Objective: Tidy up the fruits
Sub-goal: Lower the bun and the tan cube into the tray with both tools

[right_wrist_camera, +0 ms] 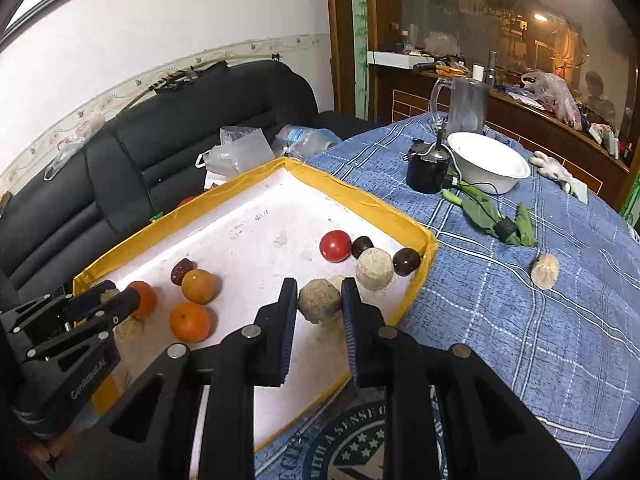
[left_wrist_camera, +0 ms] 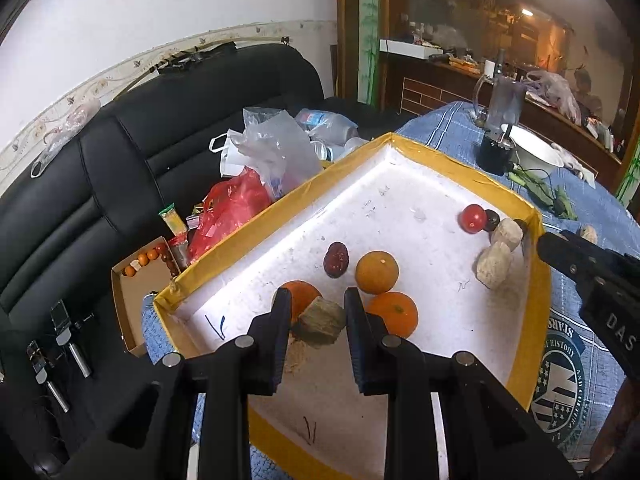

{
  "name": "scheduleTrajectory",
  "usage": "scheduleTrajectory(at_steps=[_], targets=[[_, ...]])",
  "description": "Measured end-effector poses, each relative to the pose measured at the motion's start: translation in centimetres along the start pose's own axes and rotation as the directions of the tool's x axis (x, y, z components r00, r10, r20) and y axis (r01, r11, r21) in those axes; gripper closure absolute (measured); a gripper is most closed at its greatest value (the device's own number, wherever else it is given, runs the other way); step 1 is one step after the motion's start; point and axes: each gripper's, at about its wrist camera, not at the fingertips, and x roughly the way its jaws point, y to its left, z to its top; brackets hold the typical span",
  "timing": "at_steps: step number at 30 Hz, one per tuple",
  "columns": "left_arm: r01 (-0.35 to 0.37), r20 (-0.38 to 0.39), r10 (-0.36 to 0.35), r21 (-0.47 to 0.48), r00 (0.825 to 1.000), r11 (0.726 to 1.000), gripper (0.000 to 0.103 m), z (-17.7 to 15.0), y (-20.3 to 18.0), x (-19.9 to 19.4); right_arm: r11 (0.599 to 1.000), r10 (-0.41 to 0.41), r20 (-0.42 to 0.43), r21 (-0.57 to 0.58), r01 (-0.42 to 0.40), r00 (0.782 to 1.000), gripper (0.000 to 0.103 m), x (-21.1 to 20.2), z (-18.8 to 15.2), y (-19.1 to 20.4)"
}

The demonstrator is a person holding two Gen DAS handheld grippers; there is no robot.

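Note:
A white foam tray with a yellow rim [left_wrist_camera: 534, 216] [right_wrist_camera: 424, 240] lies on the blue cloth. Three oranges [left_wrist_camera: 377, 272] [right_wrist_camera: 190, 322] and a red date [left_wrist_camera: 336, 259] sit at its left end. A red tomato [right_wrist_camera: 335, 245], two dark round fruits [right_wrist_camera: 406, 261] and a pale round lump [right_wrist_camera: 374, 268] sit at its right end. My left gripper [left_wrist_camera: 318, 295] is shut on a brownish lump [left_wrist_camera: 320, 322], with powder beneath it. My right gripper [right_wrist_camera: 319, 285] is shut on a beige round lump [right_wrist_camera: 320, 302] low over the tray floor.
Another beige lump [right_wrist_camera: 544, 270] lies on the tablecloth to the right. A white bowl [right_wrist_camera: 488, 164], a glass mug [right_wrist_camera: 466, 106], a black pot [right_wrist_camera: 426, 176] and green leaves [right_wrist_camera: 484, 212] stand behind. The black sofa [left_wrist_camera: 160, 128] holds plastic bags [left_wrist_camera: 276, 152] and a small box [left_wrist_camera: 140, 280].

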Motion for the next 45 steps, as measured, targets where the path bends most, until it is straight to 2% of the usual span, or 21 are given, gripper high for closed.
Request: scheduleTrajectory(at_steps=[8, 12, 16, 19, 26, 35, 45], targets=[[-0.009, -0.014, 0.009, -0.004, 1.0, 1.0, 0.077, 0.3, 0.0, 1.1, 1.0, 0.006, -0.025, -0.008, -0.006, 1.0, 0.079, 2.7, 1.5, 0.3], [0.012, -0.022, -0.013, -0.007, 1.0, 1.0, 0.077, 0.7, -0.3, 1.0, 1.0, 0.008, -0.046, -0.002, -0.009, 0.999, 0.079, 4.5, 2.4, 0.1], [0.022, 0.014, -0.022, 0.009, 1.0, 1.0, 0.077, 1.1, -0.8, 0.1, 1.0, 0.01, -0.051, -0.006, -0.01, 0.999, 0.079, 5.4, 3.1, -0.1], [0.019, 0.013, -0.019, 0.003, 1.0, 1.0, 0.077, 1.8, -0.8, 0.4, 1.0, 0.017, -0.051, -0.011, -0.018, 0.999, 0.079, 5.7, 3.7, -0.2], [-0.009, -0.025, 0.009, -0.005, 1.0, 1.0, 0.077, 2.6, -0.9, 2.3, 0.999, 0.041, -0.065, -0.007, -0.041, 0.997, 0.078, 6.1, 3.4, -0.2], [-0.021, -0.024, 0.021, -0.012, 1.0, 1.0, 0.077, 4.4, -1.2, 3.5, 0.998, 0.049, -0.082, -0.024, -0.051, 0.995, 0.078, 7.4, 3.4, 0.0], [-0.037, -0.036, 0.037, -0.011, 0.999, 0.999, 0.077, 4.7, -1.0, 4.5, 0.998, 0.056, -0.099, -0.032, -0.06, 0.993, 0.078, 8.1, 3.0, 0.2]])
